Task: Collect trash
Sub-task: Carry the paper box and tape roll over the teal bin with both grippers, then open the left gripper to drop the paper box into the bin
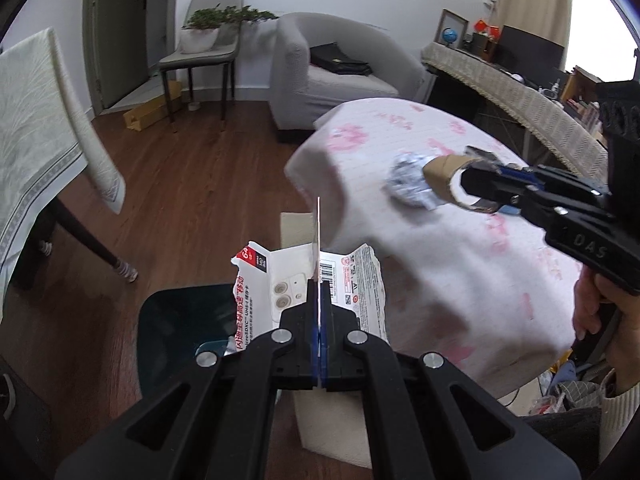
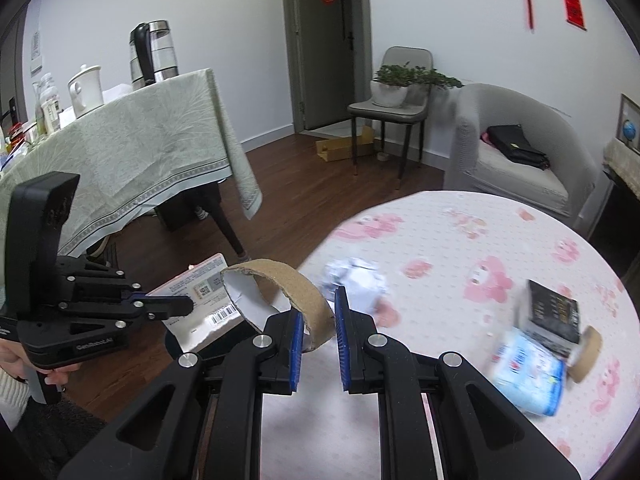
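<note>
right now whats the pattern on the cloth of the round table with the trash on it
White with pink cartoon prints on the tablecloth; clearest in the right wrist view.

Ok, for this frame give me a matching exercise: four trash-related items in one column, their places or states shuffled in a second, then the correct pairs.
Items
1. torn white printed card package
2. brown cardboard tube ring
3. crumpled white paper ball
4. dark teal trash bin

States
A. lying on the pink-patterned tablecloth
B. pinched edge-on in the left gripper
C. on the wooden floor below the left gripper
D. wall between the right gripper fingers

Pairs: 1-B, 2-D, 3-A, 4-C
</note>
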Demonstrator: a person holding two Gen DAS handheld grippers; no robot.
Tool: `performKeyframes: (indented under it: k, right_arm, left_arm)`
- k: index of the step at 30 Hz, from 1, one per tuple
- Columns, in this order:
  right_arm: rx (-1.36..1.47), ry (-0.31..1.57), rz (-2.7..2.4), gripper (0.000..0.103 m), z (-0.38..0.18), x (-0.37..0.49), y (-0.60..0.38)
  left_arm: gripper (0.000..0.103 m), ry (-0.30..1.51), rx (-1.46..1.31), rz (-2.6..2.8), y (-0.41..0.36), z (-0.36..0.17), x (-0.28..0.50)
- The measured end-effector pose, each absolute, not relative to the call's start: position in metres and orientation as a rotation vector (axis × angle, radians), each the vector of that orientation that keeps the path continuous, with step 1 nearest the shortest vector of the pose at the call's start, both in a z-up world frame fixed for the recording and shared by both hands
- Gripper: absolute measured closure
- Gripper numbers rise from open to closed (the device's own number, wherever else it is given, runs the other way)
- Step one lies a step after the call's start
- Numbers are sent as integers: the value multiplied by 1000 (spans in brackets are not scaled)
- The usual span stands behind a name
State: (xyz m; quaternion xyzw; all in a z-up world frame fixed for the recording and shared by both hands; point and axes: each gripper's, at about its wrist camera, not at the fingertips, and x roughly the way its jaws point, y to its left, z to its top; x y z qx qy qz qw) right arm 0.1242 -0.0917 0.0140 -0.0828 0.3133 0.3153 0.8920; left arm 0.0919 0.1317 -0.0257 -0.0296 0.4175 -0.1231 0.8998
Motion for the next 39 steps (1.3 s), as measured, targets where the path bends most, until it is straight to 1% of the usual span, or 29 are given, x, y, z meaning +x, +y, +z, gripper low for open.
performKeyframes:
  k: [19,30,33,34,35,39]
  right_arm:
    - [-216,721,778,88,-9,122,9]
    - [-228,802,788,88,-34,131,42]
    - [-230,822,786,88,-41,132,50]
    - [-232,828,788,88,-43,132,53]
    - [-234,831,790,88,-44,133,53]
    - [-246,852,792,88,-53,134,62]
  left_arm:
    - [102,987,-105,-100,226,-87,93]
    - [101,1058,-102,-66,248,-117,99]
    - [95,1054,-105,-62,253,-117,98]
    - [83,1052,-107,-59,254,-117,98]
    - [68,1049,-111,-58,256,-116,97]
    - [56,1034,-112,-65,262,-112,92]
